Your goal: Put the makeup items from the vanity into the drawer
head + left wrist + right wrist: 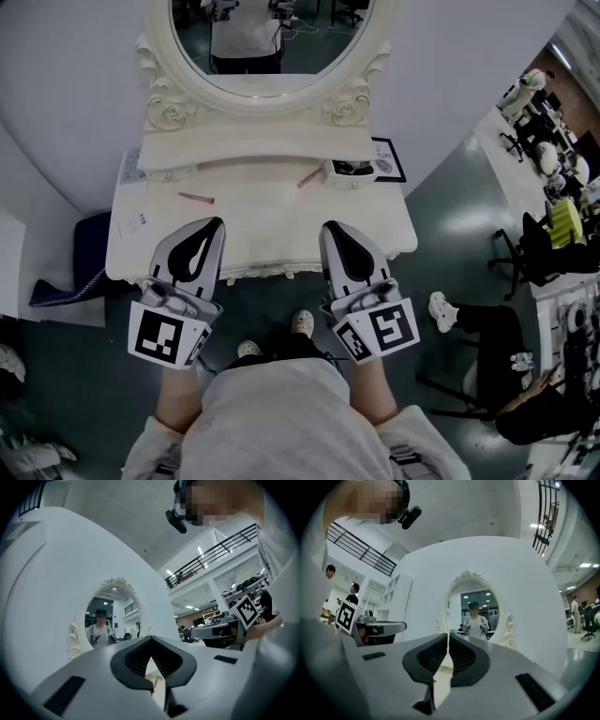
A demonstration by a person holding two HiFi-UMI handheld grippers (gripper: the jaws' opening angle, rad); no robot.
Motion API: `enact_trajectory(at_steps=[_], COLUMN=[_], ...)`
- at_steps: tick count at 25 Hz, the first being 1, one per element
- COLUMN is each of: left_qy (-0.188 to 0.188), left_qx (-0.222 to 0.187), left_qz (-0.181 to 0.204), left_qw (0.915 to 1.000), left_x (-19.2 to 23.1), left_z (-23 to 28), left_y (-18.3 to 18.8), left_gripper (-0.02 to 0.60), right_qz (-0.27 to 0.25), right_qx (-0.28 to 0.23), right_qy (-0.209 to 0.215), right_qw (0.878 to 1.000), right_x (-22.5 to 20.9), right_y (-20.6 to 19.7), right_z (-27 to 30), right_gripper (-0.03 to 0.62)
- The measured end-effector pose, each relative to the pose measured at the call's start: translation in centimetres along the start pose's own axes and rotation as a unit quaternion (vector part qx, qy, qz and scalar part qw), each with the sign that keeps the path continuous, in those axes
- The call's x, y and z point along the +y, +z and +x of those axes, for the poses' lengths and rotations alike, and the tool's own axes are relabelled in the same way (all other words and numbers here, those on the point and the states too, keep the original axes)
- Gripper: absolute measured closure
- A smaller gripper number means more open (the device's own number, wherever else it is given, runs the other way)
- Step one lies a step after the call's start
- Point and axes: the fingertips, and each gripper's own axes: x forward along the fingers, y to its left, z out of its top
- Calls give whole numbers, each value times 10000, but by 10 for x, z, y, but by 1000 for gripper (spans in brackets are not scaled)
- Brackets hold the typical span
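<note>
Two slim pink makeup sticks lie on the white vanity top (262, 230): one at the left (196, 198), one near the right drawer (309, 177). A small right drawer (351, 169) stands pulled open with dark items inside. The matching left drawer (169, 172) is closed. My left gripper (216, 223) hovers over the vanity's front left, shut and empty, its tips meeting (151, 638). My right gripper (330, 228) hovers over the front right, also shut with nothing in it (448, 634). Both sit well short of the sticks.
An oval mirror (272, 42) in a carved white frame rises at the back. A framed card (388, 157) stands by the open drawer and papers (131, 223) lie at the left edge. A dark bag (80, 262) sits on the floor at the left; a seated person (506, 342) is at the right.
</note>
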Motion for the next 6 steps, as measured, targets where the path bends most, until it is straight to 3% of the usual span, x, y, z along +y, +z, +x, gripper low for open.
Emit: enact_trajectory(at_steps=[6], left_qy=[-32], left_qx=[-18], left_qz=[4], left_qw=[10000], left_x=[-4], left_z=[-2], left_y=[3], left_gripper=[571], right_qz=[17], right_qx=[0], right_qy=[-13], right_qw=[10000], right_x=[2], right_y=[1], right_z=[-4], right_gripper=[568])
